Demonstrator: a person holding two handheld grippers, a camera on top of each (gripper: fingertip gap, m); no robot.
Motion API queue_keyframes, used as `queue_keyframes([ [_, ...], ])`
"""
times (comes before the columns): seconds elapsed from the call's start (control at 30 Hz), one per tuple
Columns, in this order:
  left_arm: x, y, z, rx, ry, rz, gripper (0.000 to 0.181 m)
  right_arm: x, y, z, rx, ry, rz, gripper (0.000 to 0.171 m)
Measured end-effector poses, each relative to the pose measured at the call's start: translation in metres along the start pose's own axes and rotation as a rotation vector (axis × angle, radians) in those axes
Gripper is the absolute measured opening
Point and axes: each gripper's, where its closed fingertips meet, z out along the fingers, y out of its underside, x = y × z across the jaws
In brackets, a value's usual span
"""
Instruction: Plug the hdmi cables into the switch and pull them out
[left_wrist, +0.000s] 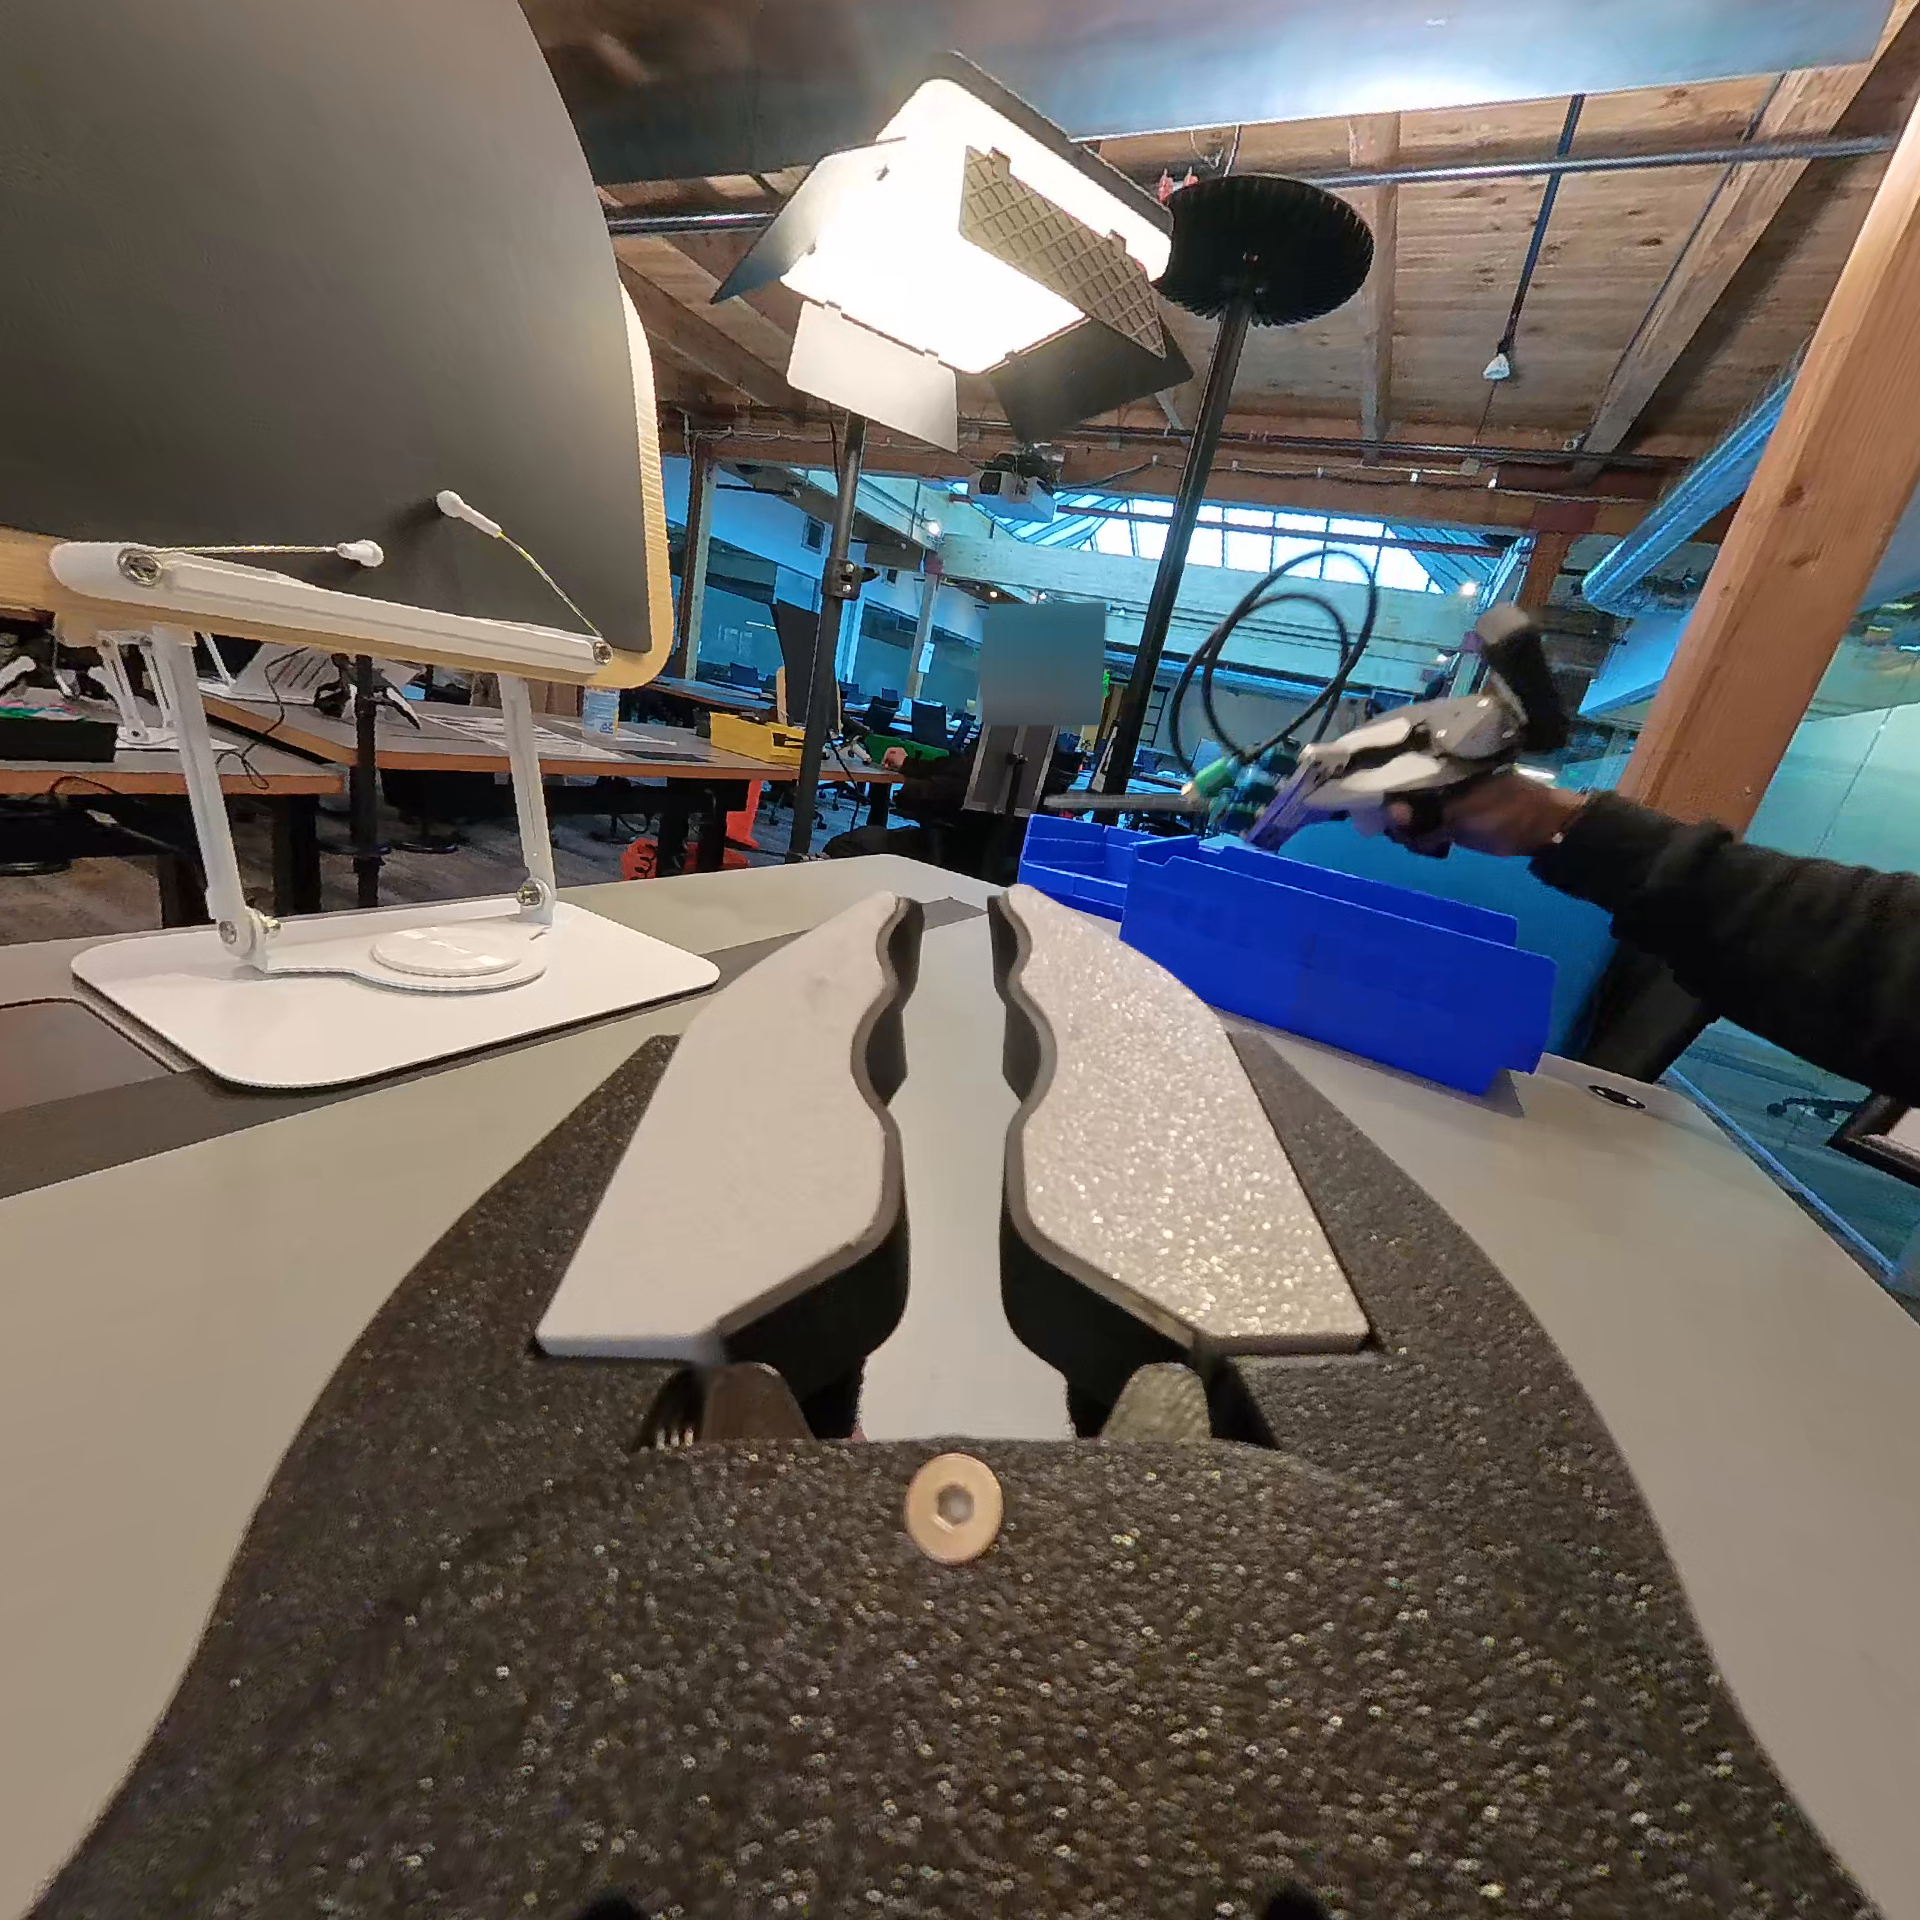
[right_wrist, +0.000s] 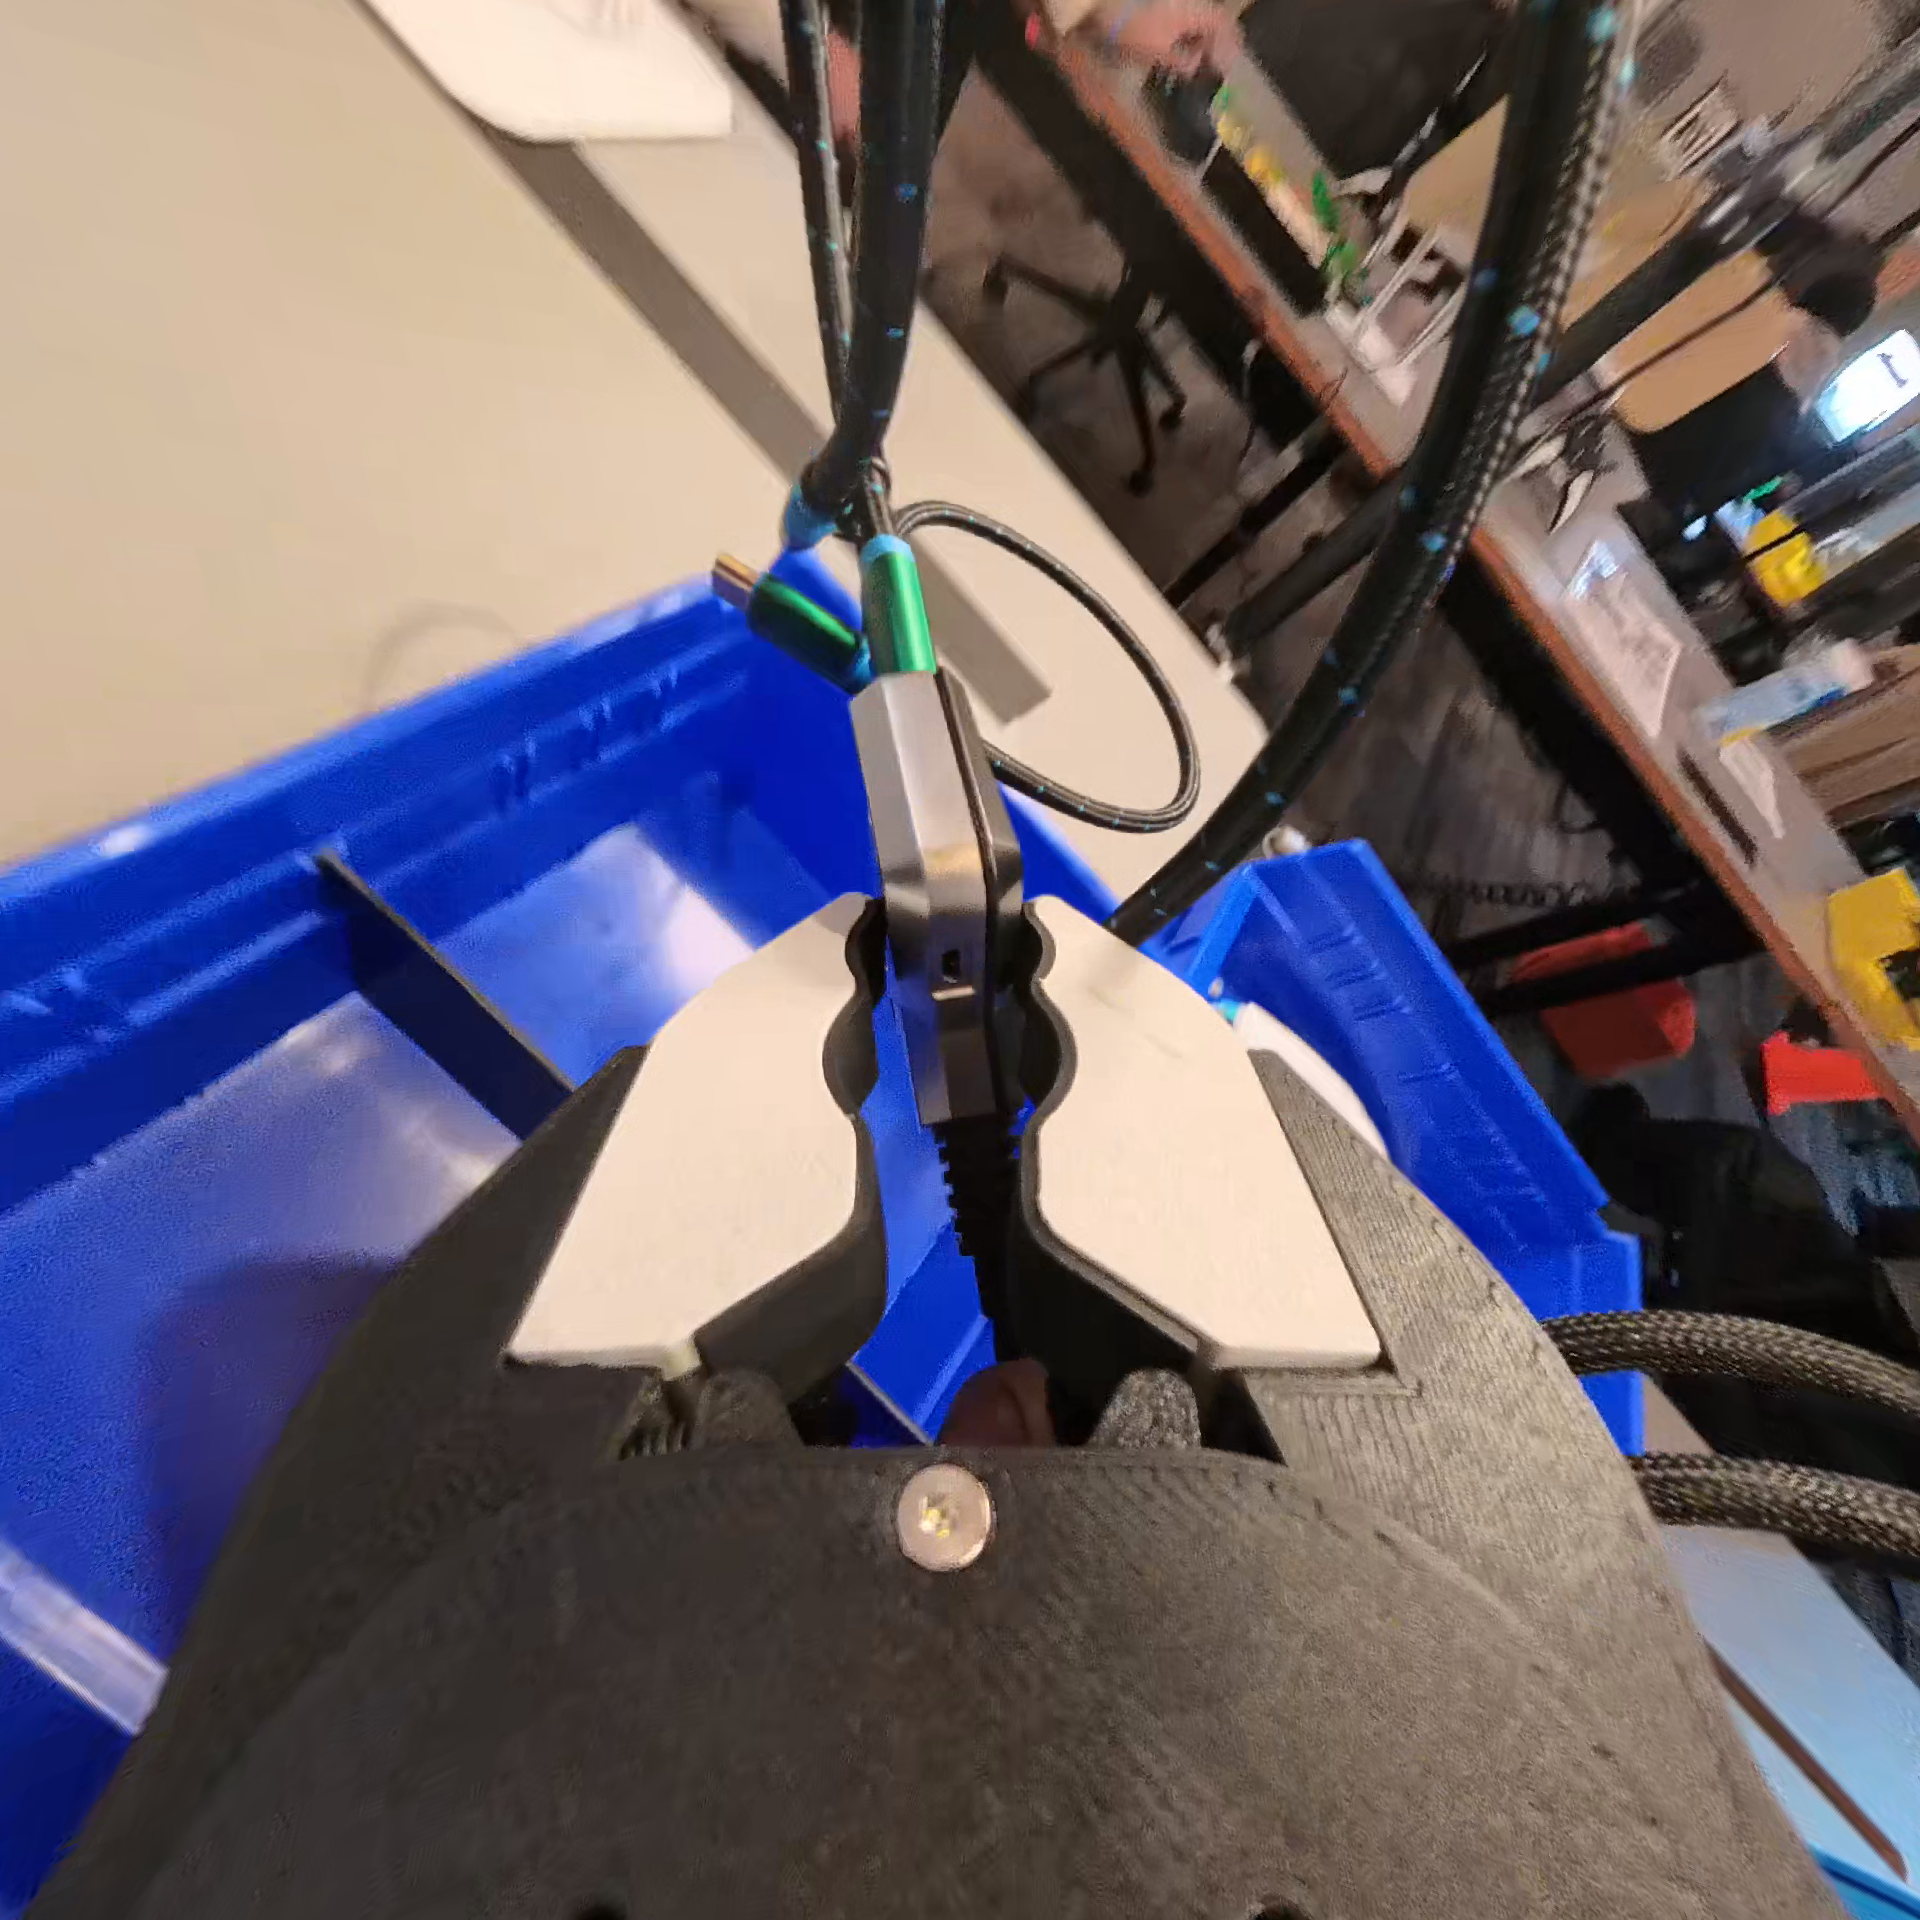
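Gripping the switch (right_wrist: 940, 935), our right claw (right_wrist: 954, 920) pinches the small grey box edge-on between its two fingers (right_wrist: 748, 1122), above a blue bin (right_wrist: 312, 1091) with a dark divider. A green plug (right_wrist: 899, 623) sits in the far end of the switch, its black braided cable (right_wrist: 862, 260) rising out of frame; a second green plug (right_wrist: 795, 618) hangs loose just beside it, not seated. A thin cord (right_wrist: 1132, 686) loops off to the right, and a thicker braided cable (right_wrist: 1496, 436) curves past on that side. A second blue bin (right_wrist: 1403, 1039) stands to the right.

Our left claw (left_wrist: 954, 914) holds nothing, its fingers narrowly parted over the grey desk (left_wrist: 260, 1299). Beyond it to the left stands a white stand (left_wrist: 405, 966); to the right the blue bins (left_wrist: 1320, 956), with the right claw (left_wrist: 1247, 800) raised above them, cable (left_wrist: 1278, 655) looping upward. A lit lamp (left_wrist: 966, 239) hangs behind.
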Motion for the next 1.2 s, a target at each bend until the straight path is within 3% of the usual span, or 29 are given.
queue_keyframes([
  [0.13, 0.0, 0.0, 0.0, 0.0, 0.003, -0.003, 0.013, -0.015, 0.034, 0.023, -0.075, 0.001, -0.044, 0.024],
  [0.4, 0.003, 0.003, 0.003, -0.011, 0.022, -0.015, 0.014, -0.046, 0.044, 0.028, -0.211, -0.115, -0.178, 0.034],
  [0.47, 0.005, 0.004, 0.004, -0.018, 0.025, -0.006, 0.014, -0.055, 0.045, 0.028, -0.243, -0.153, -0.177, 0.044],
  [0.7, 0.011, 0.008, 0.008, -0.047, 0.038, 0.009, 0.017, -0.065, 0.037, 0.018, -0.311, -0.222, -0.131, 0.05],
  [1.03, 0.015, 0.01, 0.009, -0.06, 0.04, 0.031, 0.018, -0.069, 0.012, -0.021, -0.294, -0.16, 0.192, 0.052],
  [1.2, 0.018, 0.012, 0.011, -0.076, 0.043, 0.049, 0.019, -0.096, -0.006, -0.045, -0.145, -0.139, 0.322, 0.05],
])
